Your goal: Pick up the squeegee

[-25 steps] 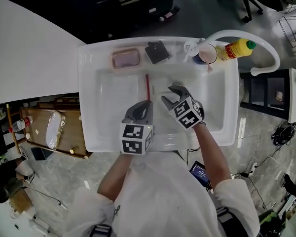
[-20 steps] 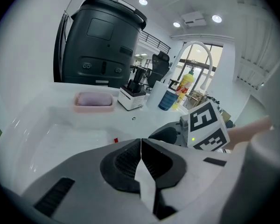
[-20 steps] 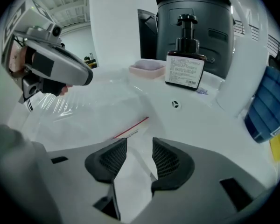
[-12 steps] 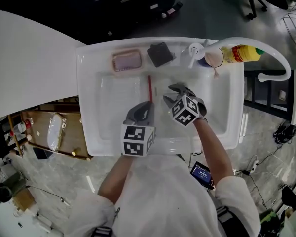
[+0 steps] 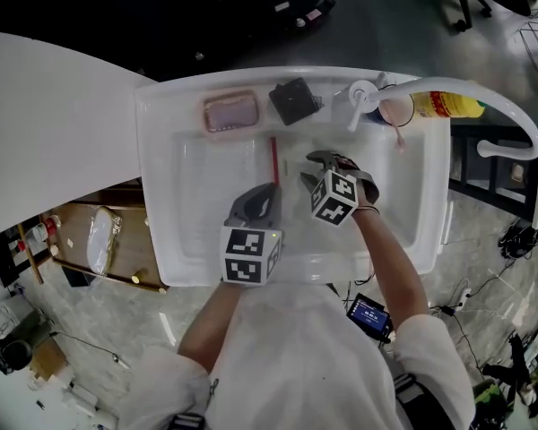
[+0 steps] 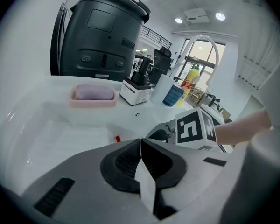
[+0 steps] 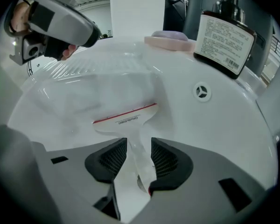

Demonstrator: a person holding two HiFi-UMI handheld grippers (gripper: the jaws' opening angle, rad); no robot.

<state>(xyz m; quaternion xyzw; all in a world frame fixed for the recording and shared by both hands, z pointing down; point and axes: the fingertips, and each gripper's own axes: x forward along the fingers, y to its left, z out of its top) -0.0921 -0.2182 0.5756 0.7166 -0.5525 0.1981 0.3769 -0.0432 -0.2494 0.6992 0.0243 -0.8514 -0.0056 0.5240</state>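
Squeegee [image 7: 129,119] lies in the sink [image 5: 206,186]; my right gripper [image 7: 139,158] has edged forward, jaws apart astride its handle, seemingly not yet pinching. Left gripper [image 6: 141,158] is closed, empty. Clamping comes next.

Both arms reach forward, white sleeves [image 5: 287,365] up top. The left forearm [image 5: 217,305] and right forearm [image 5: 390,271] are bare. The left tool [image 5: 267,191] sits nearer the body, pointing straight ahead, jaws pressed together with nothing in them. The right tool [image 5: 310,168] is further out and turned toward the left one. Its jaws are apart, straddling the squeegee [image 7: 128,119] handle without pinching it, far as I can see.
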